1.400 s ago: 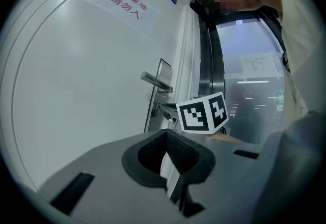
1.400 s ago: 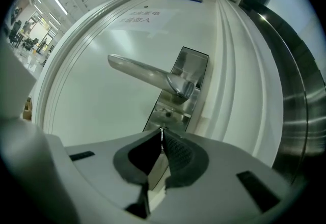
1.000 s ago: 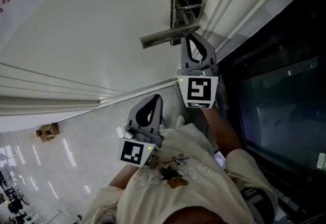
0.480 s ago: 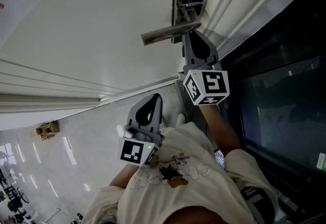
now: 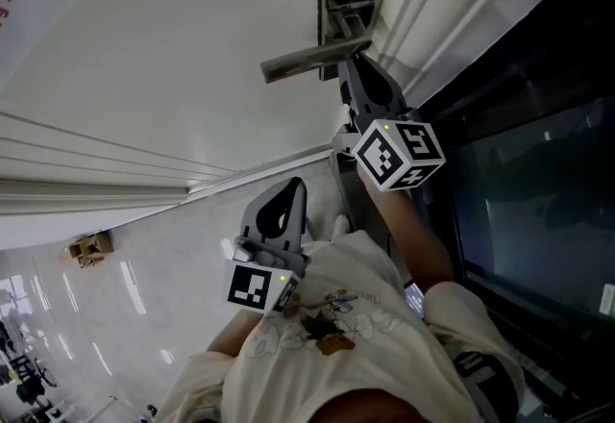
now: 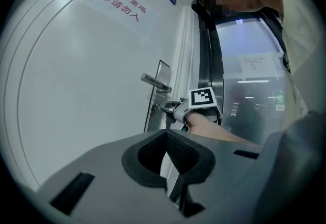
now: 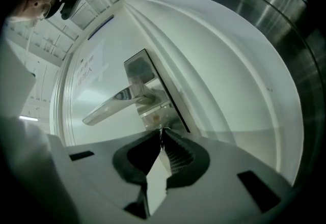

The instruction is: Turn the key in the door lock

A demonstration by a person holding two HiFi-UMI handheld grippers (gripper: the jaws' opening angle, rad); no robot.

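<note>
Left gripper [image 5: 294, 188] hangs idle off the door [image 5: 144, 46], jaws together, empty. Right gripper [image 5: 346, 65], cube tilted, pinches the key [image 7: 162, 131] in the lock [image 7: 154, 113] under the handle [image 5: 307, 61] at the door's edge; its jaws have just eased slightly apart. Probably mid-turn: next needs a firm pinch and a wrist roll. White door, glossy floor [image 5: 115, 286], dark glass [image 5: 538, 200] to the right.

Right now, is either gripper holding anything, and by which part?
The right gripper pinches the key by its outer end at the lock; its jaws have just been opening slightly. The left gripper holds nothing.
</note>
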